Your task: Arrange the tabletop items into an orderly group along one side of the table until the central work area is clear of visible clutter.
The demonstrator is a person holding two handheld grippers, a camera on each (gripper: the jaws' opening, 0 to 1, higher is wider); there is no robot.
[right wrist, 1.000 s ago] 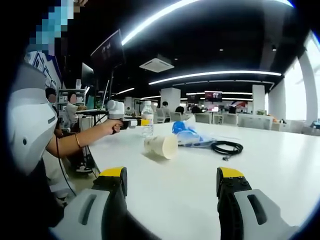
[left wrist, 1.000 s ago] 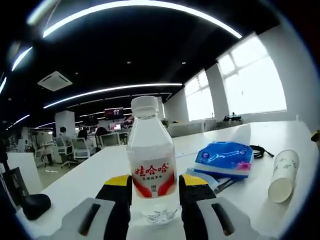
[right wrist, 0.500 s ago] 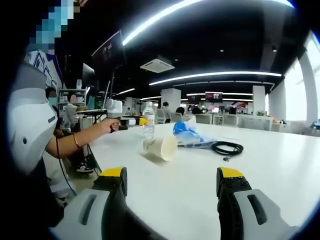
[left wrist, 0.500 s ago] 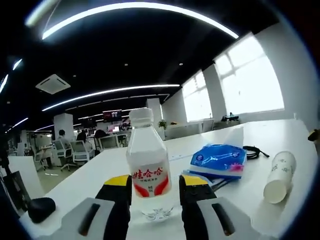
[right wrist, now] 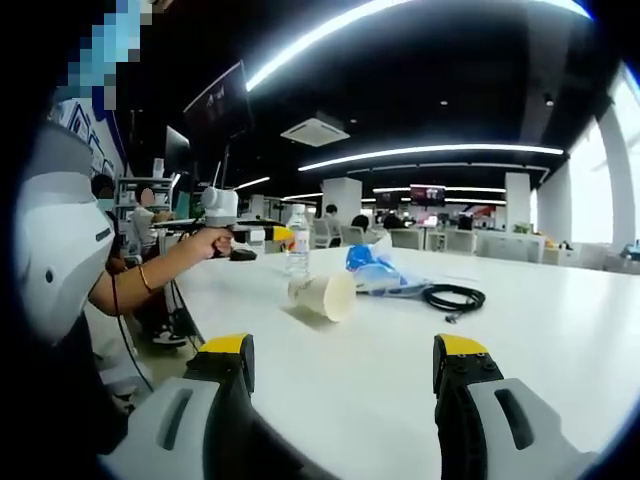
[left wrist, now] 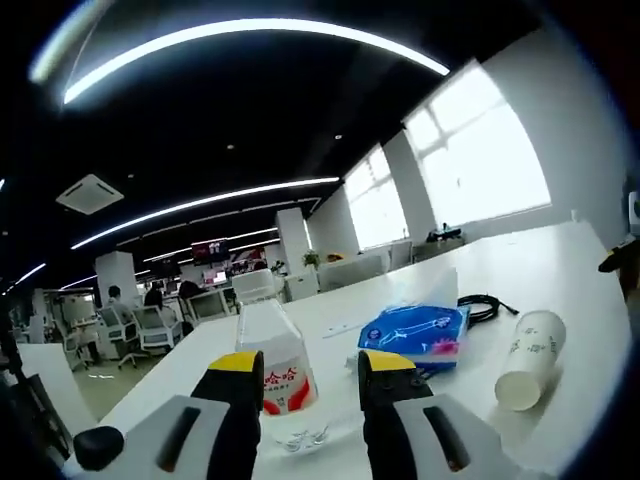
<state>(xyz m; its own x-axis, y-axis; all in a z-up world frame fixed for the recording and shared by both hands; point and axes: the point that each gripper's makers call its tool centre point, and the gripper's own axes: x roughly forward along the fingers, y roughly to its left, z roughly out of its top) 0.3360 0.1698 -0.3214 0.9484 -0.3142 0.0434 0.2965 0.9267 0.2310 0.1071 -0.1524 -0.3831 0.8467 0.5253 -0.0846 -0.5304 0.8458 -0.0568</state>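
While left claw [left wrist: 310,375] gapes, water bottle [left wrist: 272,352] upright, paper cup [left wrist: 527,346] toppled.

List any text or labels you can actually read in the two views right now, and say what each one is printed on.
"哈哈": the red label of the water bottle, between the left gripper's jaws; the first character is hidden behind the jaw, the smaller line below is blurred.
Paper cup: faint print on its side, too small to read.
Blue tissue pack: markings too blurred to read.
Distant ceiling screens: unreadable.
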